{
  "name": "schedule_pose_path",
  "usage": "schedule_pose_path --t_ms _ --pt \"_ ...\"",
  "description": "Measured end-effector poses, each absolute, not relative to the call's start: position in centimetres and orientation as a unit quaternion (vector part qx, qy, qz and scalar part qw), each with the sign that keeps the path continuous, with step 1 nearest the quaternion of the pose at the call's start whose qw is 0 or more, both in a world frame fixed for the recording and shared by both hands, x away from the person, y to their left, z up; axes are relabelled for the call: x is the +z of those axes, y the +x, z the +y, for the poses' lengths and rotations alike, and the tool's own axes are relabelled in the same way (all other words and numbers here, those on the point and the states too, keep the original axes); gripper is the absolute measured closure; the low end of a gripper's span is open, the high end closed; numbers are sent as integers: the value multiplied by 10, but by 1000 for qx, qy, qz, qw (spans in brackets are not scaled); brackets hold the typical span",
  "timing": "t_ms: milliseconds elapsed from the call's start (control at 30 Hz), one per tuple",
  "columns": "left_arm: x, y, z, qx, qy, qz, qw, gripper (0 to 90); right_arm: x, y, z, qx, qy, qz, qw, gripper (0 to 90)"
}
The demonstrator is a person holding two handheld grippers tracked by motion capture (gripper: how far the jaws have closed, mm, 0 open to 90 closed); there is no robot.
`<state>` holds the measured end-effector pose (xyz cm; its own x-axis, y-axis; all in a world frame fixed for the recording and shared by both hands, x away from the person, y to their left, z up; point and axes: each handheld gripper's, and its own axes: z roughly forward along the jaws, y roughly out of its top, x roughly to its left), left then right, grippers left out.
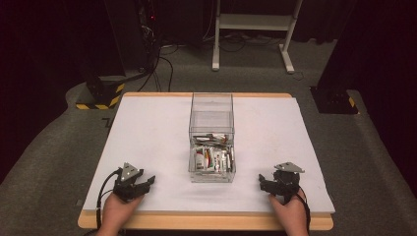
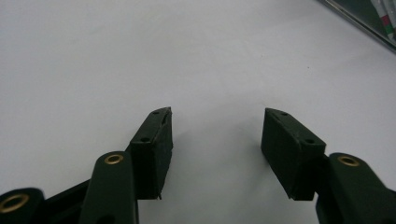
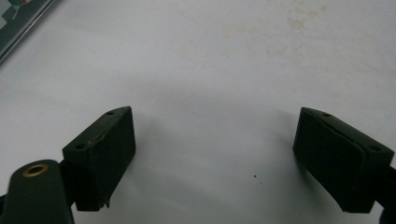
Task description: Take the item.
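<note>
A clear plastic box (image 1: pixel 212 138) stands upright in the middle of the white table (image 1: pixel 147 132), with several small packets and tubes (image 1: pixel 211 156) piled in its lower part. My left gripper (image 1: pixel 144 183) rests near the front left edge, held by a hand, jaws apart over bare table. In the left gripper view my left gripper (image 2: pixel 216 116) stands open with nothing between its pads; a corner of the box (image 2: pixel 373 23) shows at top right. My right gripper (image 1: pixel 263 182) sits near the front right, and the right gripper view shows it (image 3: pixel 215 112) open and empty too.
Beyond the table's far edge stand a white metal frame (image 1: pixel 255 29), dark equipment with cables (image 1: pixel 147 44) and yellow-black striped feet (image 1: pixel 98 96). The box corner (image 3: pixel 18 23) shows at the top left of the right gripper view. Faint stains (image 3: pixel 289 23) mark the white surface.
</note>
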<state>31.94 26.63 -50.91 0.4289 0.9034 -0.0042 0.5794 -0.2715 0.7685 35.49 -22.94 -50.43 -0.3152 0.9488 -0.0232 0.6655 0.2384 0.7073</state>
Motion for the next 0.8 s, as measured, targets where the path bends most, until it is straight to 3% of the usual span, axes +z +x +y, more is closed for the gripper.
schedule_pose_path --t_ms 800 --pt "-507 318 264 234 764 490 349 462 -508 351 -232 320 528 750 237 126"
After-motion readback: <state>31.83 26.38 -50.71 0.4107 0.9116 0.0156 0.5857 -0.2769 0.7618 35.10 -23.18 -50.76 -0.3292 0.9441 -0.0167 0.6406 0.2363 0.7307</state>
